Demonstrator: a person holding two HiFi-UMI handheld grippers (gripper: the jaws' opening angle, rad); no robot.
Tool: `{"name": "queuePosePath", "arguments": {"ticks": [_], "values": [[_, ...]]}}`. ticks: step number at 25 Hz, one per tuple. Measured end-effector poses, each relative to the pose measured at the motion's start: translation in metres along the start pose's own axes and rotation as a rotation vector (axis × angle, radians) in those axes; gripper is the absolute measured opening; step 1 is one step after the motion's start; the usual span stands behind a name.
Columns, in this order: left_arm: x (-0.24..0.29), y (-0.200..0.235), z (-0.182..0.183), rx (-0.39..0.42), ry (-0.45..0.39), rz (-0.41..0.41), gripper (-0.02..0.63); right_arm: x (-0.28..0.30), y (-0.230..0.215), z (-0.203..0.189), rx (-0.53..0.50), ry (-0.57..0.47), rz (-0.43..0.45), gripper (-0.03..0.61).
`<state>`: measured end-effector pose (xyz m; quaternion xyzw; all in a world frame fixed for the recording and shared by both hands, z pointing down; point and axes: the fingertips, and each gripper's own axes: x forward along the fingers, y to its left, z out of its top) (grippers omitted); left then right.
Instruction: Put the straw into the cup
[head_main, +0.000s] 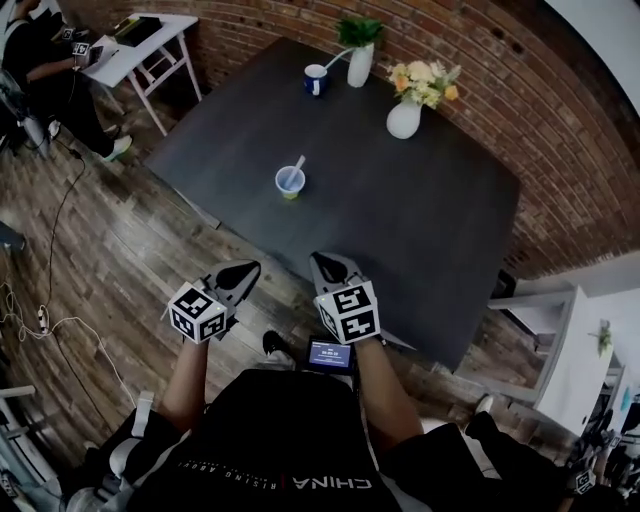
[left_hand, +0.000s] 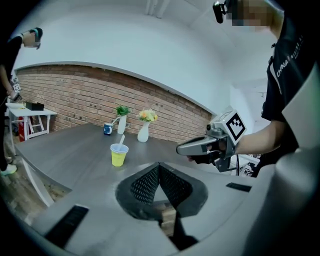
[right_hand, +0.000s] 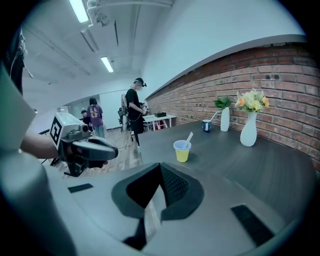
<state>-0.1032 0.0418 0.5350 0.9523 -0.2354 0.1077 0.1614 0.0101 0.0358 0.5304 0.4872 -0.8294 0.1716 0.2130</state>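
Brick wall (head_main: 480, 90) runs behind a dark table (head_main: 420, 230), with wood floor on my side; the cup (head_main: 290, 182) stands alone near the table's middle, well apart from me, and the straw (head_main: 297, 166) already leans in it, its top over the rim. My left gripper (head_main: 252, 267) and right gripper (head_main: 316, 259) hover side by side off the near edge, above the floor; each gripper view shows its own jaws met at the tips with nothing between them, so both are closed and empty. I judge the task done, and the risk now is mine alone: a closed gripper pushed in toward the cup could tip so light a thing, or nudge the leaning straw out over the rim; the flower vase (head_main: 404, 118) and the mug (head_main: 315, 79) stand far enough back to be safe. The straw's lower end is hidden inside the cup; I cannot tell whether the cup holds any liquid; my own body cuts off part of the near edge in the head view.
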Motion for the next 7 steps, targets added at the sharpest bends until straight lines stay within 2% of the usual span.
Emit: {"name": "queuePosePath", "arguments": {"ticks": [7], "values": [[0.0030, -0.0072, 0.0019, -0.004, -0.010, 0.042, 0.003, -0.0075, -0.0030, 0.0069, -0.048, -0.009, 0.040, 0.006]]}}
